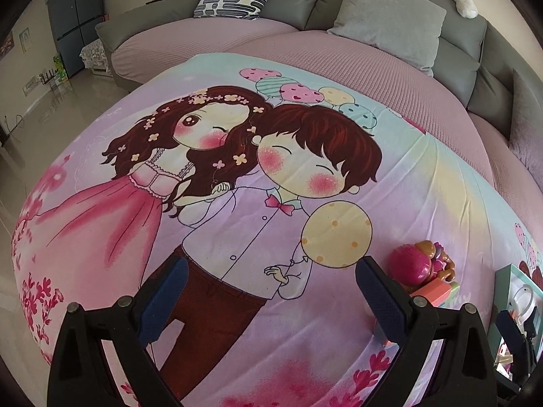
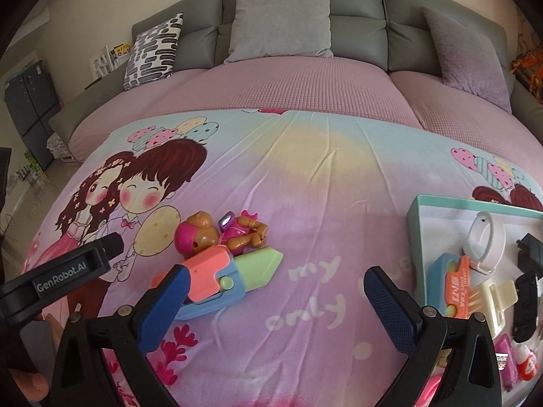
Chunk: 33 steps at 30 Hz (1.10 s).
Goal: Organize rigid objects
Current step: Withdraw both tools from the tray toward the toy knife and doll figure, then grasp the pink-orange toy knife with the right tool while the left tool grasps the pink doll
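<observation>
A pink and brown toy dog figure (image 2: 217, 234) lies on the cartoon bedsheet (image 2: 305, 176), touching a pastel toy carrot knife (image 2: 224, 274) in front of it. Both also show in the left wrist view, the figure (image 1: 420, 261) and the knife (image 1: 437, 290), to the right of my left gripper. My right gripper (image 2: 275, 308) is open and empty, its left finger just in front of the knife. My left gripper (image 1: 271, 291) is open and empty over the sheet; it also shows in the right wrist view (image 2: 105, 247) at the left. A teal box (image 2: 427, 210) at the right holds several small items.
The box holds a white ring-shaped case (image 2: 482, 240), an orange and blue toy knife (image 2: 454, 281), a cream clip (image 2: 495, 302) and black parts (image 2: 526, 302). A grey sofa back with cushions (image 2: 281, 23) lies beyond the pink cover (image 2: 288, 84). The floor (image 1: 34, 129) is to the left.
</observation>
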Available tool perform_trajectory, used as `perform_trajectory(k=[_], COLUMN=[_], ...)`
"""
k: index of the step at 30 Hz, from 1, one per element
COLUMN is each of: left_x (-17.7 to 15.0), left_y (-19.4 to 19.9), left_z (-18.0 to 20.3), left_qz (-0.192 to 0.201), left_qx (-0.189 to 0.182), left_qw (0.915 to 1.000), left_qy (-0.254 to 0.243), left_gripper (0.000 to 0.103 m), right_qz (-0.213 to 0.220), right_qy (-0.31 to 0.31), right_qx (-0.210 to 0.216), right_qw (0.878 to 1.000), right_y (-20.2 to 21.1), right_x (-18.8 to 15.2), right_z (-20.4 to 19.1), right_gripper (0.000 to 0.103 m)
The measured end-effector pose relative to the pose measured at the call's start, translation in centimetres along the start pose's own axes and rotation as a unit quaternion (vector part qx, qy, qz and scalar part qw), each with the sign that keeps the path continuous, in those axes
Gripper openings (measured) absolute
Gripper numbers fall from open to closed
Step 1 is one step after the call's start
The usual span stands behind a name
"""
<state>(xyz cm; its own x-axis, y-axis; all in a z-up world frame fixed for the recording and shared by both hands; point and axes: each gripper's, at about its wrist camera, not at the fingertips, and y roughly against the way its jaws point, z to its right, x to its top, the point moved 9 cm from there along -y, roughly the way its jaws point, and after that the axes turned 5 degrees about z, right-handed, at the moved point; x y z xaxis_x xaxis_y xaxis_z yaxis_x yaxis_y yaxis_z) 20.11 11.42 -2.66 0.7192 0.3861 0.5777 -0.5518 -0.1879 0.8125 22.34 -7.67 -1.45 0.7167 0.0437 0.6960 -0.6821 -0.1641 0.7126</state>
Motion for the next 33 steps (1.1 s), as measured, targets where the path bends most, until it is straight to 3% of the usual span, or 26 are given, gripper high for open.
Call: perform_trajectory(k=[23, 33], left_x=[-0.7, -0.9], left_y=[-2.1, -2.6], left_z=[-3.6, -3.9], left_qz=[-0.027, -0.032], left_qx=[0.023, 0.011], left_qw=[0.9991, 0.9986], left_qy=[0.025, 0.04], left_gripper=[0.099, 0.099], right_qz=[-0.044, -0.041], right_qy=[0.023, 0.005], right_qx=[0.055, 0.041], right_qw=[0.997, 0.998], right_y=[-2.4, -3.7], right_x=[-2.3, -2.6], right_z=[-4.8, -4.4], right_gripper=[0.103, 0.103])
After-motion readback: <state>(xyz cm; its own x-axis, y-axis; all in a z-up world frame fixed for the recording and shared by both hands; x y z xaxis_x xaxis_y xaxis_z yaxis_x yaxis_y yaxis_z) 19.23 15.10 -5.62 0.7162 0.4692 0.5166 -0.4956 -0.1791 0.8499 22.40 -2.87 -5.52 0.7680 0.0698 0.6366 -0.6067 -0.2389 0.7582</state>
